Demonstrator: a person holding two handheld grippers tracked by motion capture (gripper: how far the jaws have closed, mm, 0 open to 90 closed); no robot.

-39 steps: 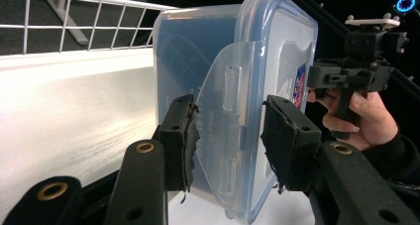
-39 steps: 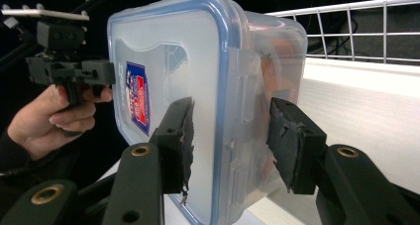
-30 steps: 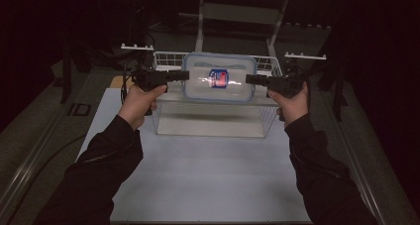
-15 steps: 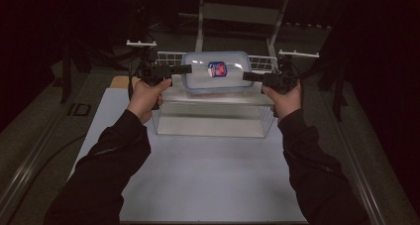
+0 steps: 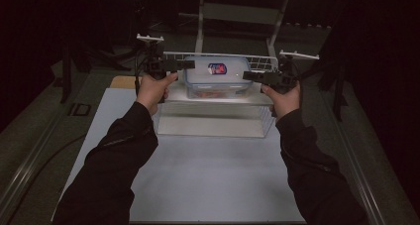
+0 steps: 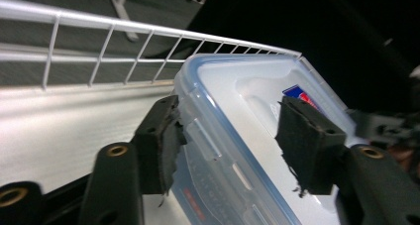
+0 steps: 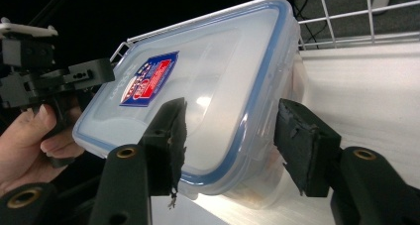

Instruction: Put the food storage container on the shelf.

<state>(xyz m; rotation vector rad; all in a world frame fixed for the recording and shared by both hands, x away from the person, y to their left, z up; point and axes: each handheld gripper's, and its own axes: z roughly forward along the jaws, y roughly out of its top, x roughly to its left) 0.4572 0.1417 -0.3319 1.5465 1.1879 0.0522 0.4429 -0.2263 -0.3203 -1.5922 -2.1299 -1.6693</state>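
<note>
A clear plastic food container (image 5: 216, 79) with a blue-rimmed lid and a red-blue label is held inside a white wire basket (image 5: 257, 61), its lid tilted toward me. My left gripper (image 5: 190, 64) is shut on its left end and my right gripper (image 5: 247, 76) on its right end. In the left gripper view the container (image 6: 237, 101) runs between the jaws of the left gripper (image 6: 230, 121). In the right gripper view the right gripper (image 7: 233, 121) has one pad on the lid and one by the base of the container (image 7: 223, 76). I cannot tell whether it rests on the basket floor.
The basket stands on a raised clear box at the far end of a white table sheet (image 5: 213, 170). Its wire rim (image 6: 99, 41) rises behind the container. A tan pad (image 5: 121, 81) lies at the left. A metal stand (image 5: 237, 12) is behind, in the dark.
Both grippers have carried the container away from me and into the wire basket, keeping hold of its two ends. The hands have moved farther out over the table.
</note>
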